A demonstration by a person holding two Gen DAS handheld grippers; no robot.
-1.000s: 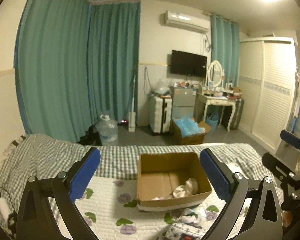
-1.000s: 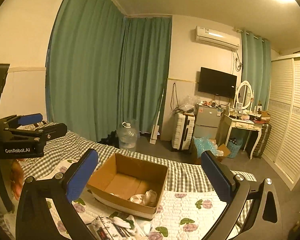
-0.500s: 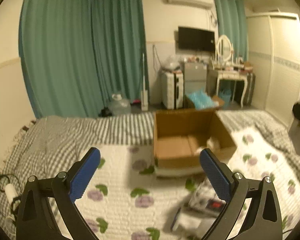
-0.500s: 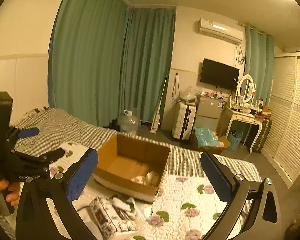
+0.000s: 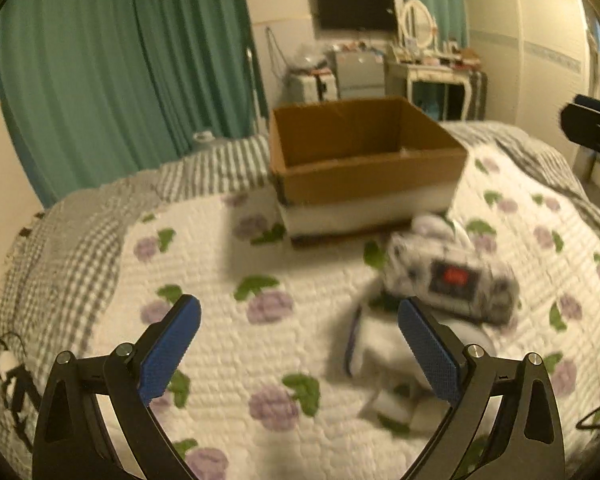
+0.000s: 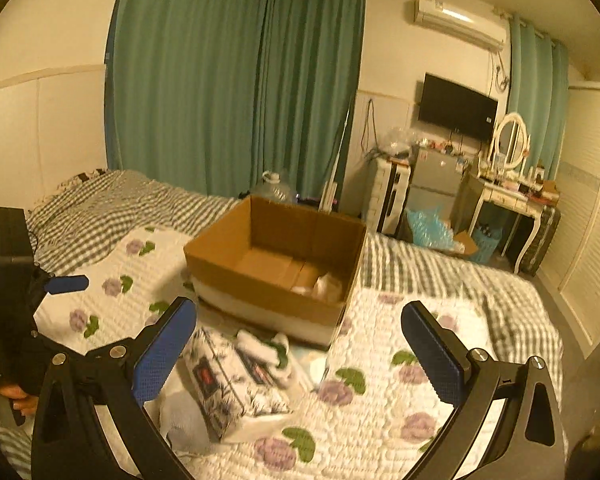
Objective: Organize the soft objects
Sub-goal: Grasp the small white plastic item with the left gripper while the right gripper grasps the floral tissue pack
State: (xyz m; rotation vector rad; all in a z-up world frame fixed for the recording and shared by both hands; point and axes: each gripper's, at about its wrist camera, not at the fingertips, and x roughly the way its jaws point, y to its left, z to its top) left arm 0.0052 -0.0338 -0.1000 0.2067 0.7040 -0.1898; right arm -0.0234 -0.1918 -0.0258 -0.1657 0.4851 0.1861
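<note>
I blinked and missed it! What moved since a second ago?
Both tongs tipped down toward the bed: the left tongs dropped most, now low over the patterned pack and white cloths. Nothing was grabbed; both stay open. The cardboard box and the pile stayed put.

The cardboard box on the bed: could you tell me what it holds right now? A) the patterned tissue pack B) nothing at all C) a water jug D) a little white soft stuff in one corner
D: the right wrist view shows the cardboard box with only some white soft stuff in one corner, while the patterned tissue pack lies outside on the quilt.
</note>
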